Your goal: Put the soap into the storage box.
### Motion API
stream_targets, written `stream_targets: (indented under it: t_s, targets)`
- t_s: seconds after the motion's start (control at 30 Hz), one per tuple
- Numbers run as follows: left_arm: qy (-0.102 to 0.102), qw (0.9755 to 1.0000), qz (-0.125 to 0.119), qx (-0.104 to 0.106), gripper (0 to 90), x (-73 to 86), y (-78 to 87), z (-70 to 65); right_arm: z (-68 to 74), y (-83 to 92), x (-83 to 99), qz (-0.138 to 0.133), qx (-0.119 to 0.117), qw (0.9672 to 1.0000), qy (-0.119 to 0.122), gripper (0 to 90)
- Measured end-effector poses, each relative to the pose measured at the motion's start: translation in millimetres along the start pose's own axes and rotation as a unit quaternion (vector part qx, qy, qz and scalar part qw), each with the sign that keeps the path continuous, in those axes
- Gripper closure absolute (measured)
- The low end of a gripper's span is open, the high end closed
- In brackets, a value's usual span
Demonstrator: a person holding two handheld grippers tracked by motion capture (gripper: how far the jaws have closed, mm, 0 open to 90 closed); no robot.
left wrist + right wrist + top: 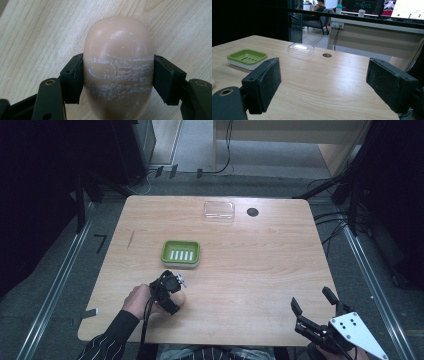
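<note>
So you're at the grasp step: your left gripper has its 2 pads pressed on the flanks of the tan soap bar, which lies flat on the wooden table near your edge, left of centre. In the left gripper view the pinch sits across the bar's middle, on the band of white scuff marks, and looks square on both sides. I can't tell yet if it's lifted; it looks to be resting on the wood.

Next move, my read: lift straight up, carry it a short way forward, lower it into the green soap dish, just beyond the gripper. Soap is slick, so keep the squeeze steady and the bar level. The dish has a slotted floor and a raised rim; clear the rim before lowering.

Your right gripper hangs at the near right corner, jaws spread wide with nothing between them, well clear of the path.

Farther back: a clear plastic lid and a dark cable hole near the far edge. Neither is in the way.
</note>
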State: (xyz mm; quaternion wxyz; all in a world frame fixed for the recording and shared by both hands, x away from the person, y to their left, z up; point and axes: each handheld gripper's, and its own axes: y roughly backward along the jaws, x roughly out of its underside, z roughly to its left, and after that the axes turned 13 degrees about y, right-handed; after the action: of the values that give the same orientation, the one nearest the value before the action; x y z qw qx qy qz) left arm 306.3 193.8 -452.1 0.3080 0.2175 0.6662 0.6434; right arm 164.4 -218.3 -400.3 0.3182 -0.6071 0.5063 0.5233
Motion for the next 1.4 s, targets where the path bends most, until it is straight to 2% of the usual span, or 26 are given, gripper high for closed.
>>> stream_targets:
  t_s: [0.33, 0.6, 0.63, 0.7, 1.0, 1.4]
  targets:
    - [-0.015, 0.9998, -0.014, 0.001, 33.9, -0.1, 10.8, -2.1, 0.1, -0.1, 0.0, 0.0, -0.001, 1.0, -0.001, 13.2]
    - [-0.024, 0.9996, -0.015, -0.003, 33.8, -1.1, 13.6, -1.3, -0.2, 0.3, 0.3, 0.0, 0.0, 1.0, -0.001, 13.3]
    - [-0.017, 0.9997, -0.014, -0.006, 33.9, -1.9, 13.3, -0.7, -0.2, 0.1, 0.2, 0.001, 0.0, 1.0, -0.001, 13.3]
    - [-0.019, 0.9997, -0.012, -0.01, 33.8, -2.8, 13.4, 0.9, 0.1, -0.3, -0.1, 0.001, -0.001, 1.0, -0.001, 13.2]
    - [-0.021, 0.9994, -0.029, 0.0, 33.9, -9.2, 20.8, 9.5, 0.3, -0.5, -0.1, 0.001, -0.001, 1.0, 0.0, 13.3]
    - [-0.037, 0.9986, -0.038, -0.004, 33.9, -20.0, 29.9, 13.8, 0.9, -0.7, -0.4, 0.002, -0.002, 1.0, -0.001, 13.2]
